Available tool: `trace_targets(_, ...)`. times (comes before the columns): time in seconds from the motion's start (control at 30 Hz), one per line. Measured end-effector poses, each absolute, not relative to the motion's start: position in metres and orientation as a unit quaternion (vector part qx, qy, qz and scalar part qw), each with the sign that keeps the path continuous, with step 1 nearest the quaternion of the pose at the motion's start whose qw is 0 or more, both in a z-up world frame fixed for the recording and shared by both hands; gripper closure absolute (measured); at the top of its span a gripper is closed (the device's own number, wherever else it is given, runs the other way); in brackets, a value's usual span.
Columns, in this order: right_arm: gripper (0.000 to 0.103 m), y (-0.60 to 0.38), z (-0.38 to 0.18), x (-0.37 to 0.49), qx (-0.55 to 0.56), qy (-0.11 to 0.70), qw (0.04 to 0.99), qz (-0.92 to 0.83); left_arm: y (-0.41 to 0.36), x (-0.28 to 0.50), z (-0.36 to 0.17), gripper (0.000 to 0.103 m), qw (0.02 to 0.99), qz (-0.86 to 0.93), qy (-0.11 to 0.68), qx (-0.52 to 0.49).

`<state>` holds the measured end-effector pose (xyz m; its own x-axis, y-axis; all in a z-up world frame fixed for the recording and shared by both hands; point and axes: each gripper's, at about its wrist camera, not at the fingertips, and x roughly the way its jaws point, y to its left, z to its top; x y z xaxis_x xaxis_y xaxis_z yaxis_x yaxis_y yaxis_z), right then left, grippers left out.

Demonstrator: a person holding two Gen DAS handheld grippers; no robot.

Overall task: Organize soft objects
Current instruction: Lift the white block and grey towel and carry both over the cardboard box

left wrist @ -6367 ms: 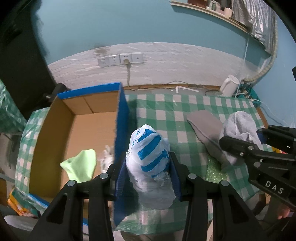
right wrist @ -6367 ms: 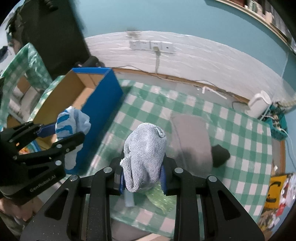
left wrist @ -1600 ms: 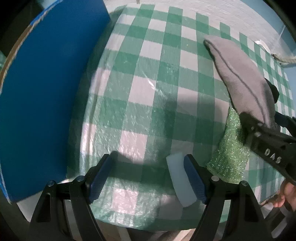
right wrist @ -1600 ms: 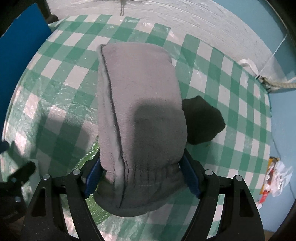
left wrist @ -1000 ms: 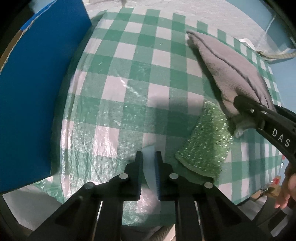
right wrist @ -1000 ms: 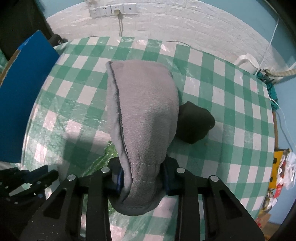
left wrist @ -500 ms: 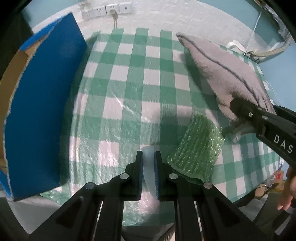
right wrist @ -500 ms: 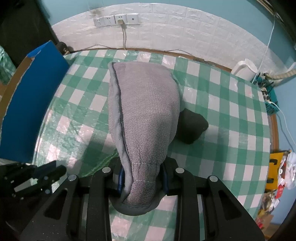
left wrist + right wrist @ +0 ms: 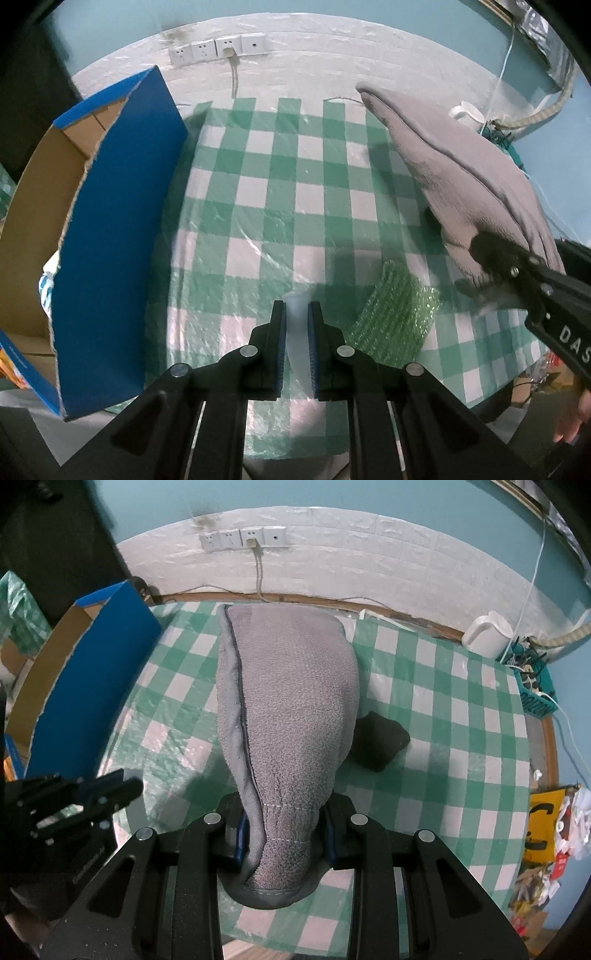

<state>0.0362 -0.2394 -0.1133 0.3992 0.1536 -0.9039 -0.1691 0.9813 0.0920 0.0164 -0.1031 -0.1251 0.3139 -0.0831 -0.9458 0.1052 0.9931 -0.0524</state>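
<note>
My left gripper is shut on a thin white foam piece, held above the checked table. My right gripper is shut on the near end of a grey plush slipper, which hangs lifted off the cloth; the same grey plush slipper shows at the right of the left wrist view. A green bubble-wrap piece lies on the table near the front edge. A small black soft object lies beside the slipper. The blue cardboard box stands open at the left.
A white wall with a socket strip and a plugged cable runs behind the table. A white kettle and a teal basket sit at the far right. Clutter lies below the table's right edge.
Both grippers have risen, each with its object, so the table looks farther away. The slipper has come up off the cloth and the foam piece has left the table.
</note>
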Motion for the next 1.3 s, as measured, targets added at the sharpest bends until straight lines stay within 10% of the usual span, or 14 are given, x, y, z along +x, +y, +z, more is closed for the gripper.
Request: trace_targets(1.3,0.074,-0.158,-0.049,0.045,-0.035,0.49,0.855,0.168,-0.003,0.03,-0.051,0.093,0.874,0.012,0.486,-0.018)
